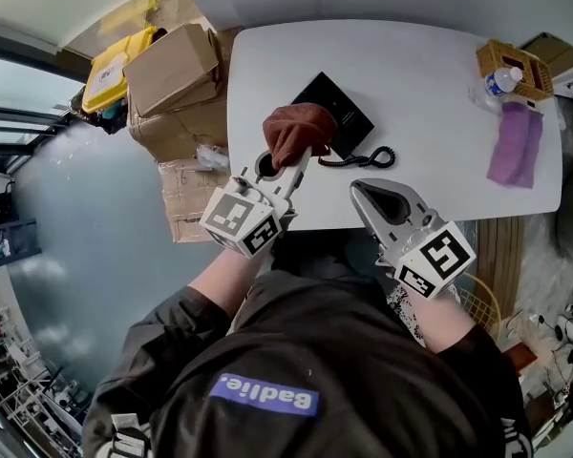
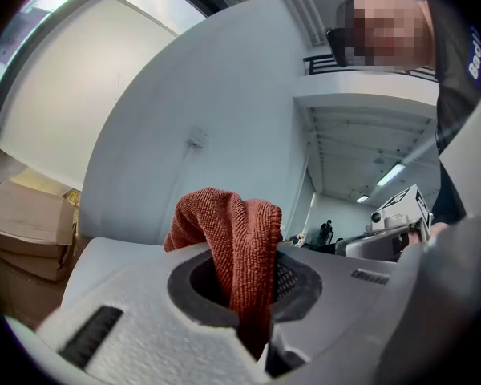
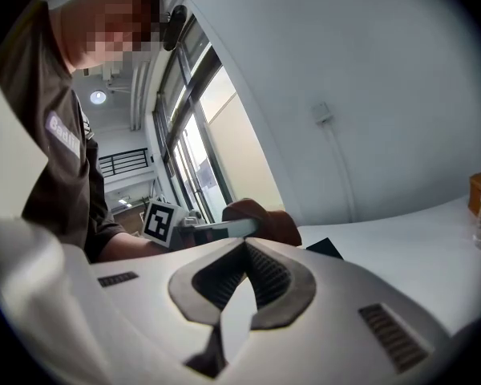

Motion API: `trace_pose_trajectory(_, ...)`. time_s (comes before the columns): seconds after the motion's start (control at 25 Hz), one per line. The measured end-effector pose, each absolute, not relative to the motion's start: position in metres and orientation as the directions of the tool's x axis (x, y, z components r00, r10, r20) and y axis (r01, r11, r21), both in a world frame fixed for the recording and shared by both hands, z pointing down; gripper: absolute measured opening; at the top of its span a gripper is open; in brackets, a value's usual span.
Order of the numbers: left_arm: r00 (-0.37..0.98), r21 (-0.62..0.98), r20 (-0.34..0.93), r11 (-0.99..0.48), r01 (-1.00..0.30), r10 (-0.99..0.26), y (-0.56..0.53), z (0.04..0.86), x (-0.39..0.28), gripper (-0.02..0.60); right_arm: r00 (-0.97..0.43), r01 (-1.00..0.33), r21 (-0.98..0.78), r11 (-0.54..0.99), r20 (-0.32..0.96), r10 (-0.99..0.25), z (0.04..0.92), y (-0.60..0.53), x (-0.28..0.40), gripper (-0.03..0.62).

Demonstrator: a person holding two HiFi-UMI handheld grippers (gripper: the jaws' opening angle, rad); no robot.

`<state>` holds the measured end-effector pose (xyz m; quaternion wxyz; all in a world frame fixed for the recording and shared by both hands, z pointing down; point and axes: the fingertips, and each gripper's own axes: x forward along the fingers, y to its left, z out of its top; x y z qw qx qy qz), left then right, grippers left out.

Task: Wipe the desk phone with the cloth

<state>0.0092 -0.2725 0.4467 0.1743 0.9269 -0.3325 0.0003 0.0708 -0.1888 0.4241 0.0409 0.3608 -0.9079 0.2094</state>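
A black desk phone [image 1: 332, 113] lies on the white table [image 1: 430, 141], and its coiled cord [image 1: 359, 157] trails toward the front edge. My left gripper [image 1: 301, 156] is shut on a rust-brown cloth [image 1: 296, 130], which is bunched over the phone's near left corner. In the left gripper view the cloth [image 2: 224, 223] hangs folded between the jaws of my left gripper [image 2: 244, 251]. My right gripper [image 1: 363, 192] hovers near the table's front edge, right of the cord, shut and empty. Its jaws touch in the right gripper view [image 3: 245, 244], where the cloth [image 3: 264, 219] and a phone corner [image 3: 325, 249] show beyond.
A purple cloth [image 1: 516, 146] lies at the table's right end. Behind it stands a wicker basket [image 1: 516, 65] with a water bottle [image 1: 501, 81] beside it. Cardboard boxes [image 1: 177, 74] and a yellow bin [image 1: 115, 65] are stacked left of the table.
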Motion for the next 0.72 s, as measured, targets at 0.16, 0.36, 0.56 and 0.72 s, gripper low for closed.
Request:
trace_pose_trajectory(0.16, 0.75, 0.324, 0.167, -0.683, -0.655, -0.64, -0.304, 0.483, 0.011, 0.032, -0.743, -0.666, -0.358, 0.655, 0.237, -0.626, 0.434, -0.198, 0.078, 0.028)
trace_pose_trajectory(0.36, 0.711, 0.352, 0.239, -0.624, -0.698, -0.661, -0.335, 0.531, 0.012, 0.032, -0.748, -0.661, -0.377, 0.649, 0.266, -0.608, 0.448, -0.2, 0.089, 0.028)
trace_pose_trajectory(0.56, 0.69, 0.386, 0.3, -0.577, -0.72, -0.659, -0.347, 0.57, 0.019, 0.032, -0.756, -0.653, -0.393, 0.648, 0.287, -0.588, 0.459, -0.197, 0.099, 0.028)
trace_pose_trajectory(0.72, 0.679, 0.402, 0.343, -0.552, -0.731, -0.65, -0.342, 0.594, 0.024, 0.032, -0.756, -0.653, -0.404, 0.641, 0.293, -0.586, 0.462, -0.197, 0.105, 0.028)
